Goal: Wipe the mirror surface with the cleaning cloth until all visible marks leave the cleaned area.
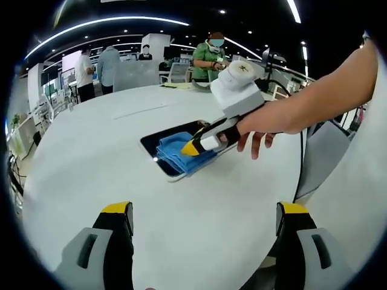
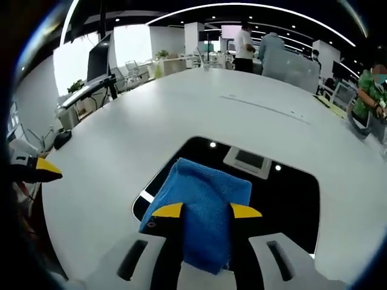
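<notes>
Open-plan office: desks (image 2: 91, 87), monitors (image 2: 100, 57).

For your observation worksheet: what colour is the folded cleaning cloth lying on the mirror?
The folded cleaning cloth is blue, clearest in the right gripper view.

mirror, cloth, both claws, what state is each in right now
mirror: flat on the white table, partly covered by the cloth
blue cloth: folded, lying on the mirror, clamped in the right claw
right claw: shut on the cloth
left claw: open, empty, above the table
</notes>
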